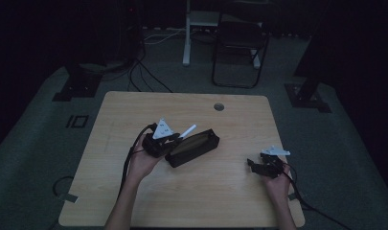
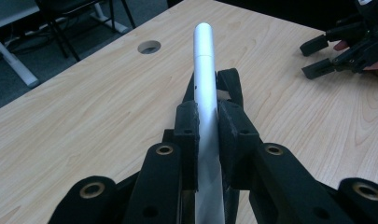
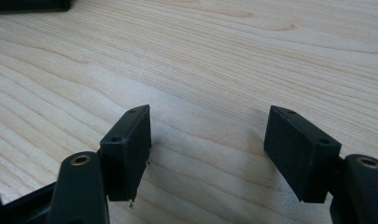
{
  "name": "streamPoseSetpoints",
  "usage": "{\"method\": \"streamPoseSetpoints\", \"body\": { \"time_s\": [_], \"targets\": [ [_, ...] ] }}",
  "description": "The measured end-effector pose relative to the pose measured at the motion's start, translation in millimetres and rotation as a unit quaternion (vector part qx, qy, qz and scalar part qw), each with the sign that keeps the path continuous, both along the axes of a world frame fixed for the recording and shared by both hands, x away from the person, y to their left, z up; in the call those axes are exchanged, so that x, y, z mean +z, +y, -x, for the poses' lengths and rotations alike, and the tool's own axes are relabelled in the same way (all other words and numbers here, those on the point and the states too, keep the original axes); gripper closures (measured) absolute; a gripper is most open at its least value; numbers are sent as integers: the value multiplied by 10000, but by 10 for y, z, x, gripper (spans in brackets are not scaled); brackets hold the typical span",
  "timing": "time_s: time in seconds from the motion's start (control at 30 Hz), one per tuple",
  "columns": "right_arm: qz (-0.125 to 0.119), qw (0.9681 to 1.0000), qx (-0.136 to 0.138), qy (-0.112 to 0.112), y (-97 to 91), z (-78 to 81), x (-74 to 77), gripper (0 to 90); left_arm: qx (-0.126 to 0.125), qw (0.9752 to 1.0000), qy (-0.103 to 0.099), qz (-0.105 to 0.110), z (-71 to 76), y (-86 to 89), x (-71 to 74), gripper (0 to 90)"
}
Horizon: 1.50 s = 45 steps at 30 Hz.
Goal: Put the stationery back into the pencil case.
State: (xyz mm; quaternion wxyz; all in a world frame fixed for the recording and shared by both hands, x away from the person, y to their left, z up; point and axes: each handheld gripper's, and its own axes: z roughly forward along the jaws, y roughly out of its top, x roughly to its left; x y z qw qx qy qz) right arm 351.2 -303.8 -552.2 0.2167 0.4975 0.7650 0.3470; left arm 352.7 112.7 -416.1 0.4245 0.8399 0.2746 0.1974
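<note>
White pen [image 2: 204, 88] is pinched in my left gripper [image 2: 207, 116]: both pads are pressed flat against the barrel, and the rounded end sticks out well past the fingertips. In the high view the pen [image 1: 188, 131] angles up and away from the left gripper [image 1: 168, 139], with its free end over the near-left rim of the black pencil case [image 1: 194, 147].

The case lies open near the middle of the wooden table [image 1: 134, 110], long axis running diagonally, brownish lining visible inside. My left hand [image 1: 144, 160] sits just left of the case, and the gripper body is right up against the case's left end; I can't tell whether they touch.

My right gripper [image 1: 258, 165] is well to the right of the case, close to the table's right edge, held by my right hand [image 1: 277, 179]. Its jaws are spread wide with nothing between them. In the right gripper view there's bare wood grain between the two pads [image 3: 128, 149], which look to sit at or just above the table surface; I can't tell which. The left gripper view also catches that right gripper [image 2: 336, 56] farther off, jaws apart.

Round cable hole [image 1: 219, 106] is in the tabletop beyond the case, toward the far edge. A dark chair [image 1: 239, 43] stands on the floor past the table.
</note>
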Motion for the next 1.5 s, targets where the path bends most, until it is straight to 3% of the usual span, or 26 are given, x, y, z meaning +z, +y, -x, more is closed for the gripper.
{"method": "streamPoseSetpoints", "body": {
  "time_s": [1.5],
  "targets": [
    [4,10000,44,4,3,6,-1,304,-21,10000,-1,10,-187,-187,-54,788]
  ]
}}
